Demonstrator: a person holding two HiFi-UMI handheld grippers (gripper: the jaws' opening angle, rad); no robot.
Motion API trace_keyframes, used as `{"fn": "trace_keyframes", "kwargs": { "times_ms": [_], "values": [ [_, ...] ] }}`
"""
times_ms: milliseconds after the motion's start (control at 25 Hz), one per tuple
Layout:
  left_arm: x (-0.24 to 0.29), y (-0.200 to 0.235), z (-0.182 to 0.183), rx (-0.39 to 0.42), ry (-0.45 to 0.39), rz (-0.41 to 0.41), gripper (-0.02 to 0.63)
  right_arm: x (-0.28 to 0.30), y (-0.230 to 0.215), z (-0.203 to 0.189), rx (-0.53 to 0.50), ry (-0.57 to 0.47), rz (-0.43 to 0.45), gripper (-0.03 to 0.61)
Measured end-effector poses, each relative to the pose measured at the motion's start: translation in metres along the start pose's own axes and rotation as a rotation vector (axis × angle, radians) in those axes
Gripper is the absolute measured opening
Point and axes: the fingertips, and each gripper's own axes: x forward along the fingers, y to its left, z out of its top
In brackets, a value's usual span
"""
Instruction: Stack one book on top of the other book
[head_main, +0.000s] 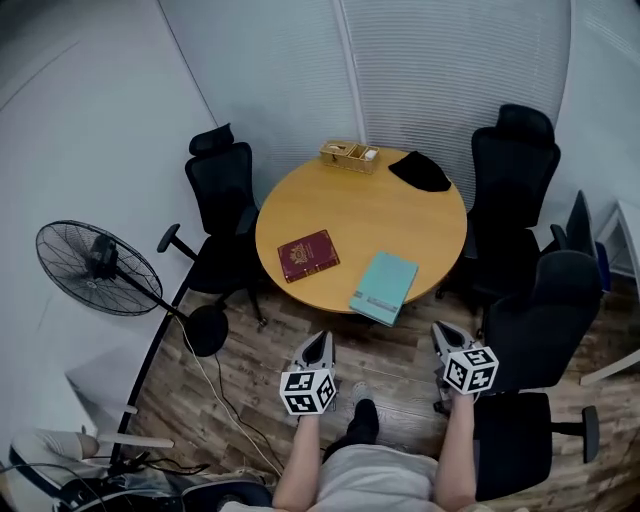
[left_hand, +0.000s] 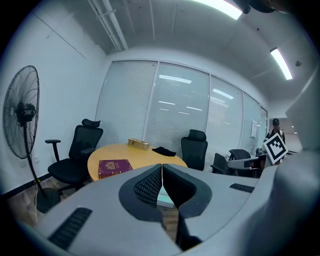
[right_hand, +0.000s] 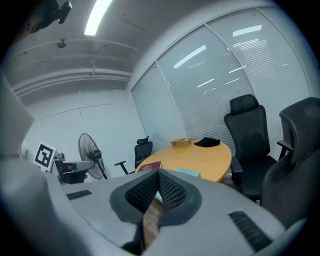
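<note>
A dark red book (head_main: 308, 255) lies flat on the round wooden table (head_main: 400, 215), near its front left; it also shows as the red book (left_hand: 114, 166) and red book (right_hand: 150, 166) in the gripper views. A teal book (head_main: 384, 287) lies at the front edge, partly overhanging it; teal book (right_hand: 187, 173). My left gripper (head_main: 320, 343) and right gripper (head_main: 440, 333) hover over the floor in front of the table, short of both books. Both are shut with nothing between the jaws: left gripper (left_hand: 162, 166), right gripper (right_hand: 157, 175).
Black office chairs stand round the table: one at the left (head_main: 225, 195), one at the back right (head_main: 512, 170), one close at my right (head_main: 540, 320). A wooden tray (head_main: 350, 155) and a black cloth (head_main: 420, 170) sit at the table's far side. A floor fan (head_main: 95, 265) stands left.
</note>
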Motion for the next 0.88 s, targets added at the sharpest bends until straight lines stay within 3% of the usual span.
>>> {"fn": "trace_keyframes", "kwargs": {
  "times_ms": [360, 880],
  "values": [
    [0.090, 0.040, 0.033, -0.037, 0.014, -0.031, 0.029, 0.071, -0.037, 0.031, 0.080, -0.005, -0.053, 0.018],
    [0.200, 0.079, 0.045, -0.064, 0.055, -0.143, 0.029, 0.154, -0.066, 0.048, 0.072, 0.019, -0.156, 0.018]
  ]
}}
